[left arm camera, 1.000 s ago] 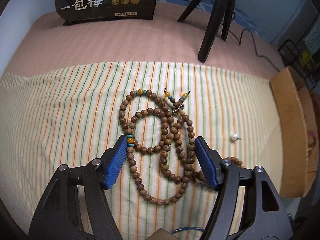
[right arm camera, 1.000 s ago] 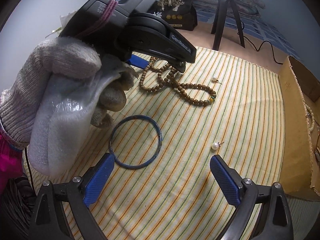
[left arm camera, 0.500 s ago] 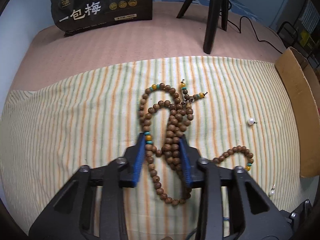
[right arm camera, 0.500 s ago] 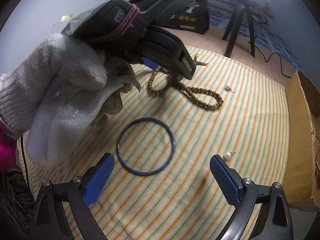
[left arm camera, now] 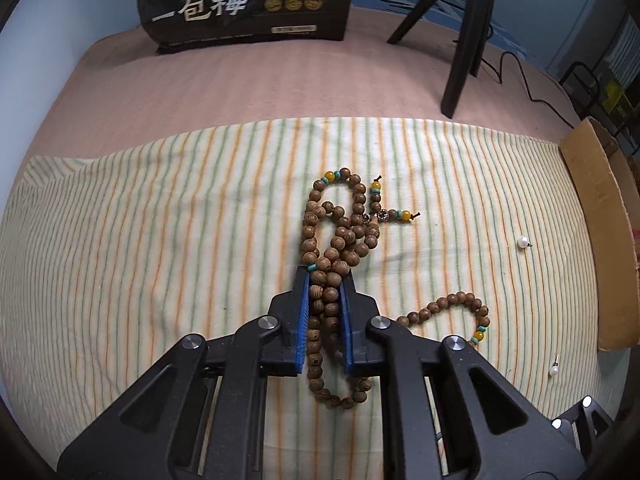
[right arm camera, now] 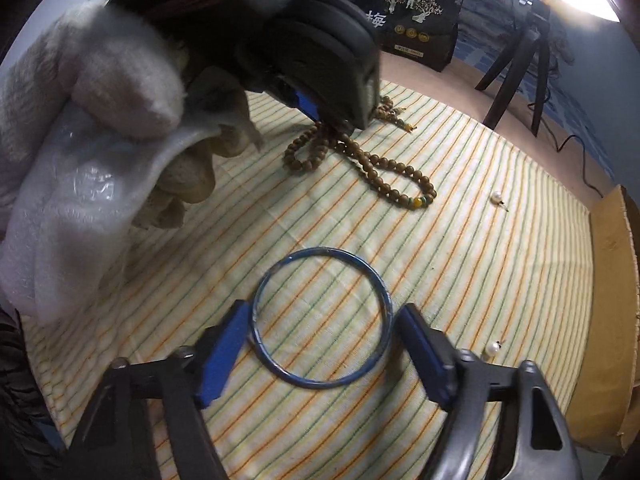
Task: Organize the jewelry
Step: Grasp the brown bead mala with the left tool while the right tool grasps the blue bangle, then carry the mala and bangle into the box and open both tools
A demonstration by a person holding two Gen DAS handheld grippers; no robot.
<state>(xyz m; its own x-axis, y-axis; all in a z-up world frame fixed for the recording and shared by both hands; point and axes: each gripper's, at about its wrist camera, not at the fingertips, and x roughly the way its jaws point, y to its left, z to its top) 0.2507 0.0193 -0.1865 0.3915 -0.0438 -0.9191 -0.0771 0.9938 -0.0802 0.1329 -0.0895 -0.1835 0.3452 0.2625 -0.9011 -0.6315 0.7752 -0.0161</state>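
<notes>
The wooden bead necklace [left arm camera: 340, 240] lies bunched on the striped cloth [left arm camera: 160, 240], and your left gripper [left arm camera: 326, 280] has its blue pads clamped on several strands, one loop trailing off to the right. Beside it, the blue bangle [right arm camera: 322, 316] sits flat between the spread pads of your right gripper [right arm camera: 320, 332], not pinched. Two pearl earrings [right arm camera: 497, 198] lie near the cardboard box [right arm camera: 612, 300].

1. Left wrist view: even, soft light, sharp focus, faint shadows on the cloth [left arm camera: 160, 240].
2. Right wrist view: glare burns out the top right corner; the glove [right arm camera: 100, 120] is motion-blurred.
3. Both views: fisheye bending, dark vignette at corners.
</notes>
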